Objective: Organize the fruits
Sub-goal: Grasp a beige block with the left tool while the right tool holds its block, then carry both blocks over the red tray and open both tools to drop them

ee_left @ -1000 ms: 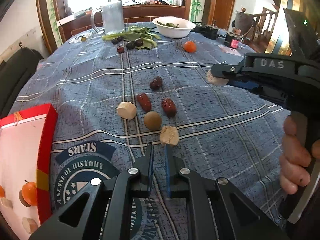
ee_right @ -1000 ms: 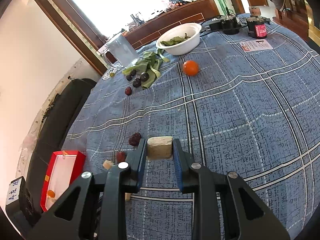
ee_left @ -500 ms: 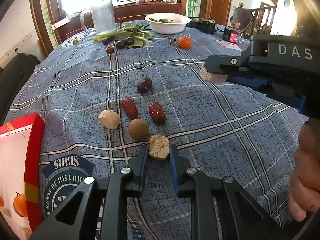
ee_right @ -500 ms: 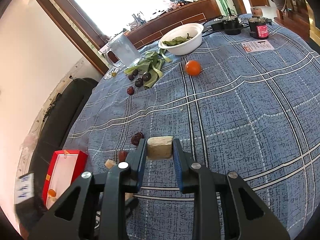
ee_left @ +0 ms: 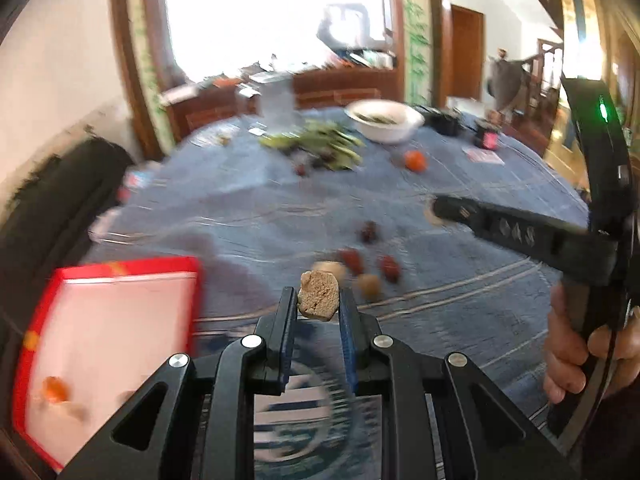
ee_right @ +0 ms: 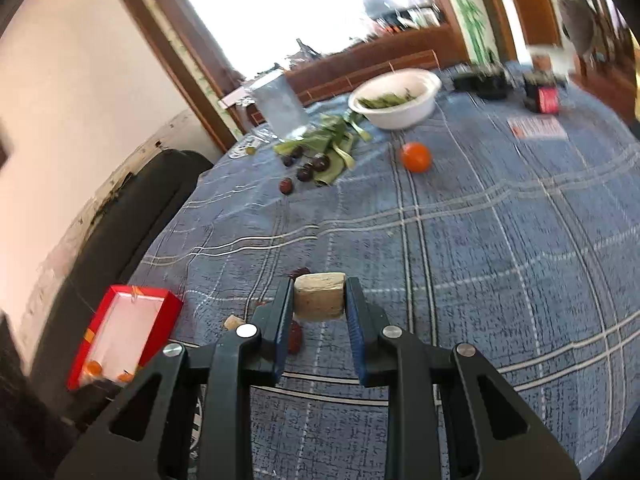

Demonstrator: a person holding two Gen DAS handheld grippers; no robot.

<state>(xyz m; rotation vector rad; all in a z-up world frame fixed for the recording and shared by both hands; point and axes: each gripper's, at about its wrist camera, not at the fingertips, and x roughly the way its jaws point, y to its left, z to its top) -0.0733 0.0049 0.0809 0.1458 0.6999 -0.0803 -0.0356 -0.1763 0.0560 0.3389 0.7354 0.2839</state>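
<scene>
The left gripper (ee_left: 319, 302) is clenched on a rough tan-brown fruit chunk (ee_left: 319, 295), held above the blue plaid tablecloth (ee_right: 500, 240); the right gripper (ee_right: 319, 300) clamps a pale beige cut chunk (ee_right: 319, 297). The open red-rimmed white box (ee_left: 120, 320) lies at about nine o'clock of the left chunk. Though blurred, that box seems the goal: carry each chunk level over its rim and open low, clear of the orange fruit (ee_left: 56, 388) inside.

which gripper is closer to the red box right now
Left. The left gripper, holding a tan chunk, is beside the red box; the right gripper is farther toward the table's middle.

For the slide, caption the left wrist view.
Left claw lifts a tan chunk above the blue cloth, red box alongside.
</scene>
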